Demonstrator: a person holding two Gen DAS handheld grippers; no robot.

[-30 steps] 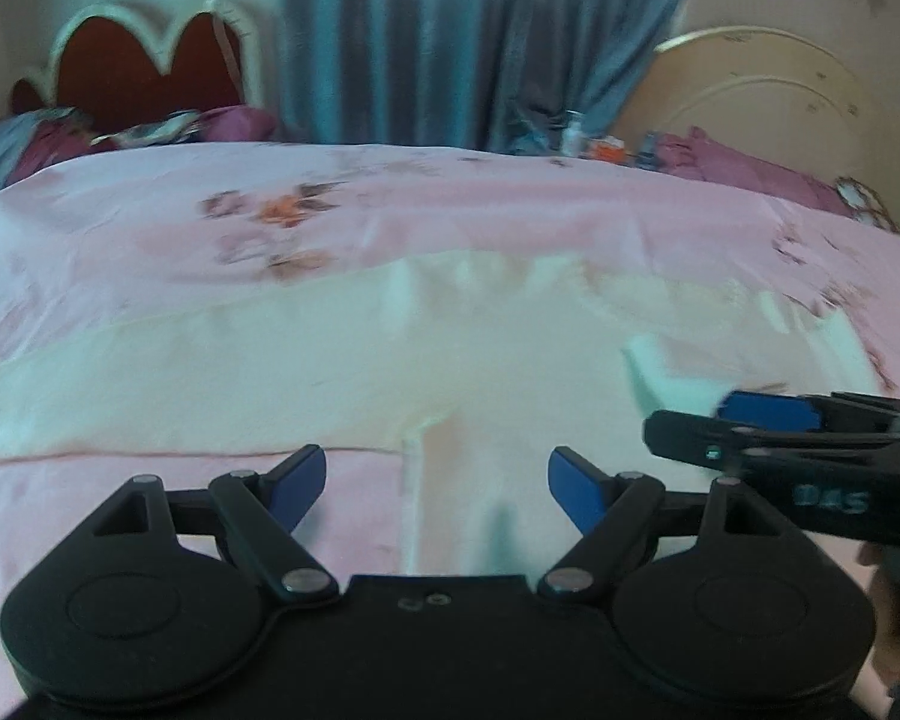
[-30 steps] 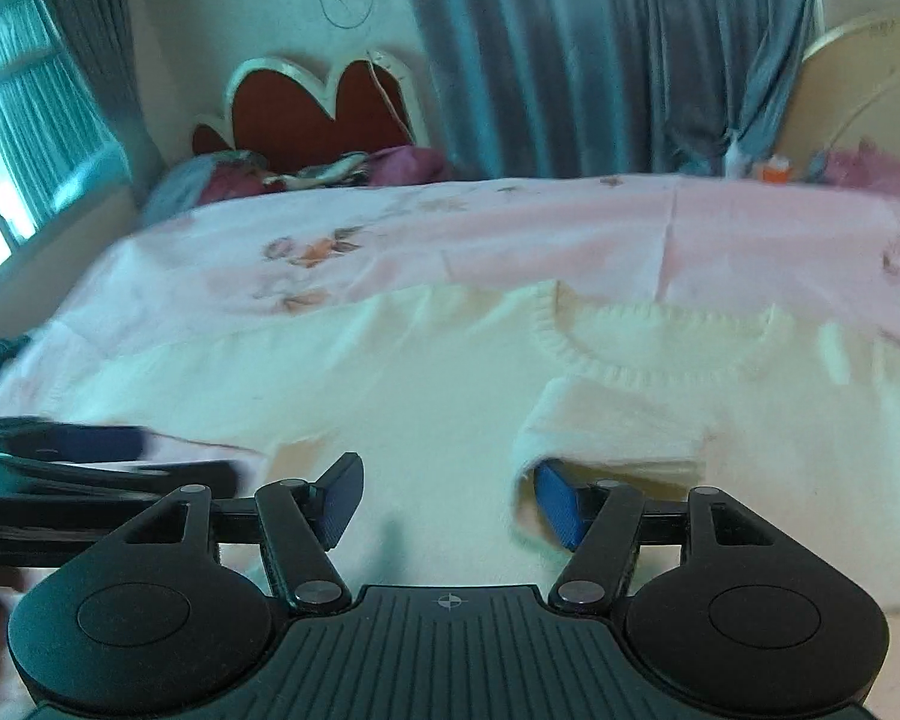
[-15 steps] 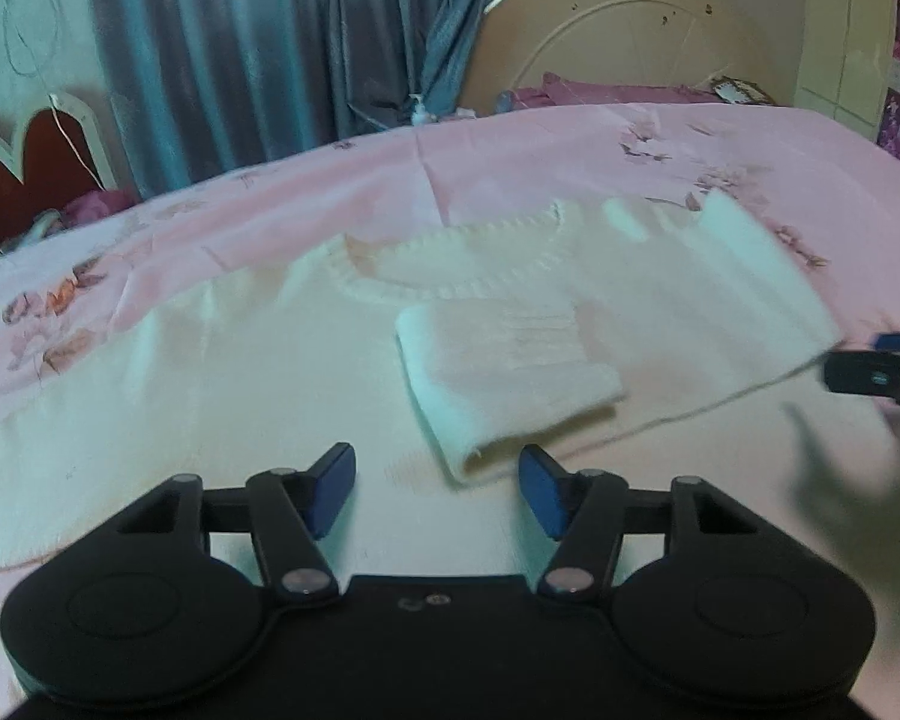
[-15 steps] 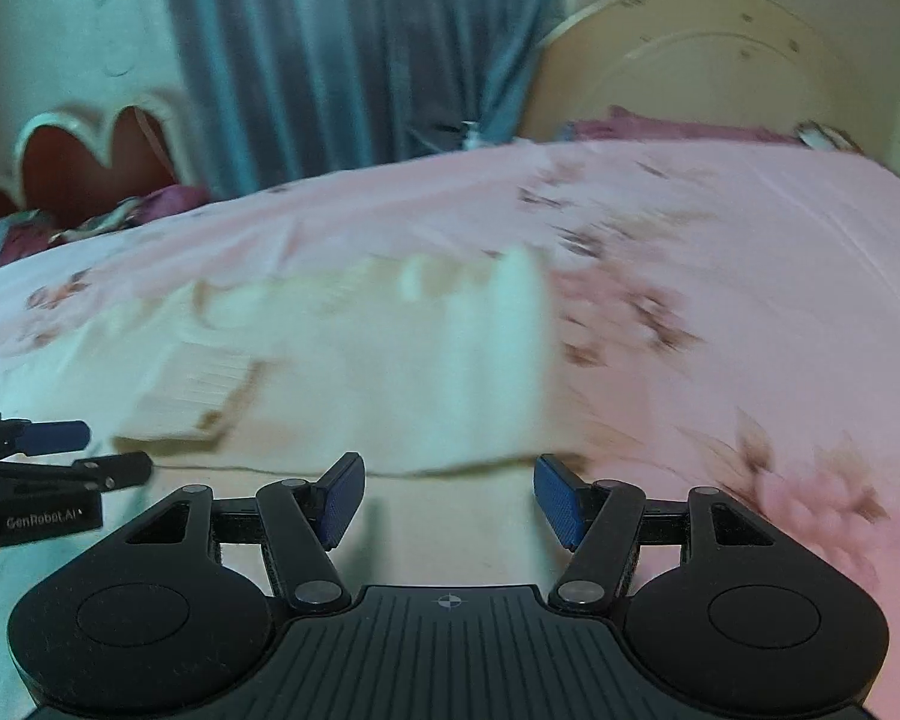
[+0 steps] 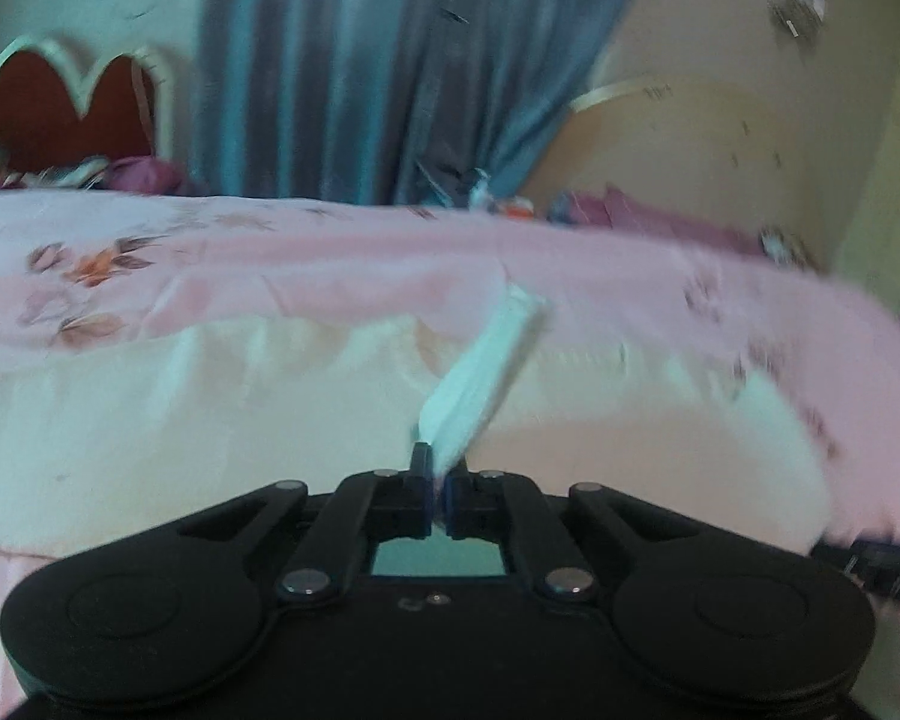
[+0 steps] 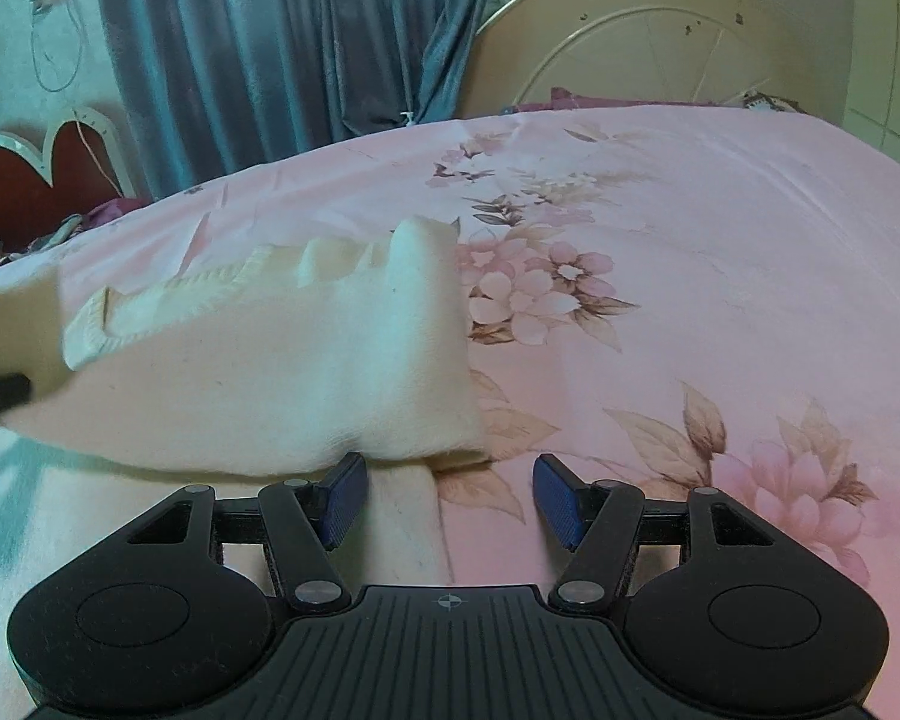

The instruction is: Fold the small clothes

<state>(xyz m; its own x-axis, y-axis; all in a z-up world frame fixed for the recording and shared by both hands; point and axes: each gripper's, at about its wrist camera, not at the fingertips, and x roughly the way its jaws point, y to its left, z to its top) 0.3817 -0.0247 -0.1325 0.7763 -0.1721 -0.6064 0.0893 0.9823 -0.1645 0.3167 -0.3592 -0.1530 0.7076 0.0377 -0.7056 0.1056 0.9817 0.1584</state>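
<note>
1. Where the cream knitted sweater (image 5: 210, 420) is spread on the pink floral bedsheet (image 5: 330, 276), its soft sleeve (image 5: 480, 372) is pinched by the closed left gripper (image 5: 438, 480).
2. Blue ribbed pads (image 6: 561, 501) of the right gripper (image 6: 447, 498) are held apart at the fuzzy folded edge (image 6: 390, 396).

Both grippers matte black with silver pivot screws; right gripper (image 6: 448, 501) has blue ribbed pads.

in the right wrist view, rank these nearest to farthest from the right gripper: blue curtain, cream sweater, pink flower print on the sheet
1. cream sweater: its folded edge lies just ahead of the open right gripper, left of centre.
2. pink flower print: mid-bed, ahead and slightly right.
3. blue curtain: against the far wall, beyond the bed.
</note>
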